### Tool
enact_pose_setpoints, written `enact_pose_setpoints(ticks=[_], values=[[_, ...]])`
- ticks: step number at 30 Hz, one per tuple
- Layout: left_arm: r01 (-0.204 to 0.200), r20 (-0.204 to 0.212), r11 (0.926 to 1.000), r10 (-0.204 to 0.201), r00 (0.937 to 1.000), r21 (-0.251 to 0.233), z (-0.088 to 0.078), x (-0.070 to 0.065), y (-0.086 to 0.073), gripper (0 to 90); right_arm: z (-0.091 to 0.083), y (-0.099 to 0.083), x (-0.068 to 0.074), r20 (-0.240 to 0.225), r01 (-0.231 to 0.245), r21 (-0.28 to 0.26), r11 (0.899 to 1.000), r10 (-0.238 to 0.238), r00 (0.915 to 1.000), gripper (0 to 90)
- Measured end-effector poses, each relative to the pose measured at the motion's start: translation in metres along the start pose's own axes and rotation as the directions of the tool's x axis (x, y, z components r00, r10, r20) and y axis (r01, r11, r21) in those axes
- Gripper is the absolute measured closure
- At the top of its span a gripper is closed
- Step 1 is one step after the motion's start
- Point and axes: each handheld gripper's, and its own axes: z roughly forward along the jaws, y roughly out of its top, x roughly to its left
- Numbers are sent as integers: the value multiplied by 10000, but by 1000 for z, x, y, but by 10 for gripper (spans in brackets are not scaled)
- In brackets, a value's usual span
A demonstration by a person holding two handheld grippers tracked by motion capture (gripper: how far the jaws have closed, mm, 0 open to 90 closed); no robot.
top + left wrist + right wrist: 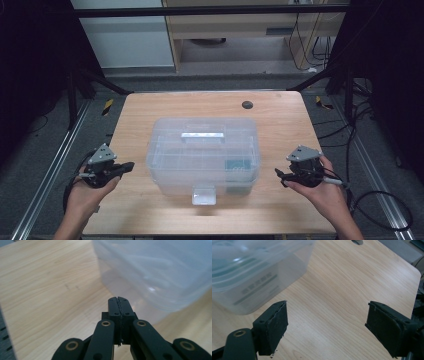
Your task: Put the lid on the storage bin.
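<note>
Left gripper (129,165) held just left of clear plastic organiser box (202,152), jaws pressed together on nothing. Right gripper (278,173) held just right of box — jaws spread wide over bare wooden table (280,120). Box sits mid-table, lid down, front latch (203,195) toward person; teal item inside, possibly a label, blurred. Dark round hole (247,104) near table's far edge.

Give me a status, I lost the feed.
Left gripper shut, empty, beside box. Right gripper open, empty, on box's other side. Box shut, latch down, mid-table. Nothing in the way.
</note>
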Motion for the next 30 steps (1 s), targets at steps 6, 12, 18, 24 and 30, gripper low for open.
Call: enact_pose_setpoints(ticks=[6,12,18,24,30], values=[[309,-572,9994,-300,9979,146,22,23,-1,900,25,-5,-13,479,-808,335,9962,791,9957,191],[416,-1307,9985,-365,9907,360,49,42,-5,839,53,-13,-30,643,-1796,562,9821,1760,9823,186],[940,-1615,9950,-872,9830,350,73,59,-11,716,81,-13,-41,768,-2577,655,9640,2527,9645,167],[1240,-1721,9915,-1156,9783,392,94,66,-13,483,104,-16,-50,785,-3115,678,9478,3062,9487,148],[1617,-1583,9850,-1504,9759,608,118,74,-16,249,120,-20,-60,934,-3821,544,9225,3763,9218,115]])
